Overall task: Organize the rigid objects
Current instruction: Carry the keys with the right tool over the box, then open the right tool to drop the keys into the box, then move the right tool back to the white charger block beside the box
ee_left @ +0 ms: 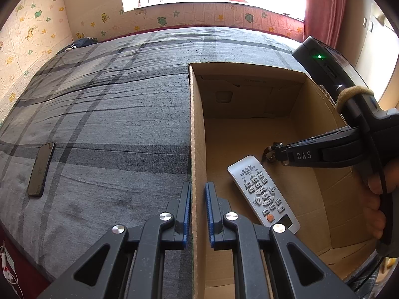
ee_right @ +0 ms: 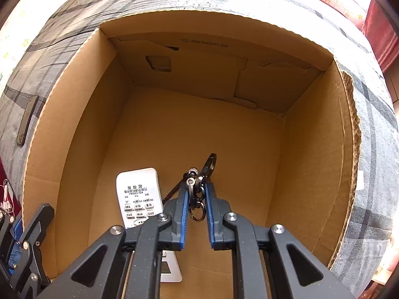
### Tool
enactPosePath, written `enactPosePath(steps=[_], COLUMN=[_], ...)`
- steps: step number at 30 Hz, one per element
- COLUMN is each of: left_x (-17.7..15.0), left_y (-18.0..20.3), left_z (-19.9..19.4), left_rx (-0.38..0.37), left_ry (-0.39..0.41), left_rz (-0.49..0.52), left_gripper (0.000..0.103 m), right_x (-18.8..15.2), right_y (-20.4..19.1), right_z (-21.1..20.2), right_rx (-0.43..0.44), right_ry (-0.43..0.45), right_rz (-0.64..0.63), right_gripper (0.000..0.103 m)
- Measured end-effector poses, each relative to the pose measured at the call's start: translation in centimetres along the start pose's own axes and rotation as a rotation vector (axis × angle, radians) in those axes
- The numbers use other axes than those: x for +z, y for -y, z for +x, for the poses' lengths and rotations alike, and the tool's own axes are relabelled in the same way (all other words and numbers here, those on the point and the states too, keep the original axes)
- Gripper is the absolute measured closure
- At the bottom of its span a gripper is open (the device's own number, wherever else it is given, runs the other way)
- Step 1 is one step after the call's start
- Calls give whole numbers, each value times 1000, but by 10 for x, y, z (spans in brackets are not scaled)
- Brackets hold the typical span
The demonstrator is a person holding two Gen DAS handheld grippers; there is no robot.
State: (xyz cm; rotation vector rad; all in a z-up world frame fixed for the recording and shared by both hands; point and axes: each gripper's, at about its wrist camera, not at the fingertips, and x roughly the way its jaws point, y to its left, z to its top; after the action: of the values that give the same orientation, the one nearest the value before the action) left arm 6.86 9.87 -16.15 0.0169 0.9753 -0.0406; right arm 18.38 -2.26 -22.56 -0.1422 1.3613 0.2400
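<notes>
1. Cardboard box [ee_right: 74, 129]: open-topped, standing on the grey plaid bedcover [ee_left: 99, 114]. Every place below is given from this box.
2. Left gripper [ee_left: 198, 214]: your jaws are clamped on the box's left wall, one blue pad outside it and one inside.
3. Right gripper [ee_right: 197, 199]: you hold it inside the box, pointing steeply down at the floor. The jaws stand slightly apart with the key ring [ee_right: 198, 191] between them; whether the pads press on it cannot be told.
4. Remote control [ee_left: 263, 190]: white, lying face up on the box floor, just beside the key ring.
5. Phone [ee_left: 41, 169]: dark, lying flat on the bedcover, outside the box, well apart from its left wall.
</notes>
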Motion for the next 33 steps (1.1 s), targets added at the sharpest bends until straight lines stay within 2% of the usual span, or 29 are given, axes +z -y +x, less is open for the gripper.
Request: enactPosePath(steps=[1, 3, 9, 14, 26, 33], left_x=[0, 0, 0, 0, 1, 0], left_y=[0, 0, 0, 0, -1, 0], left_z=[0, 0, 0, 0, 0, 1], left_rx=[0, 2, 3, 3, 5, 7], left_ry=[-1, 0, 0, 0, -1, -2], left_rz=[-1, -1, 1, 1, -1, 0], left_gripper=[91, 91, 91, 91, 91, 91], right_x=[0, -1, -1, -3, -11, -22], right_y=[0, -3, -8, -12, -15, 7], right_z=[-1, -4, -23, -44, -93, -129], right_rx=[-1, -8, -1, 21, -5, -24], right_ry=[3, 20, 71, 114, 183, 241], right_rz=[-2, -12, -19, -21, -13, 42], right_gripper=[79, 55, 46, 44, 37, 22])
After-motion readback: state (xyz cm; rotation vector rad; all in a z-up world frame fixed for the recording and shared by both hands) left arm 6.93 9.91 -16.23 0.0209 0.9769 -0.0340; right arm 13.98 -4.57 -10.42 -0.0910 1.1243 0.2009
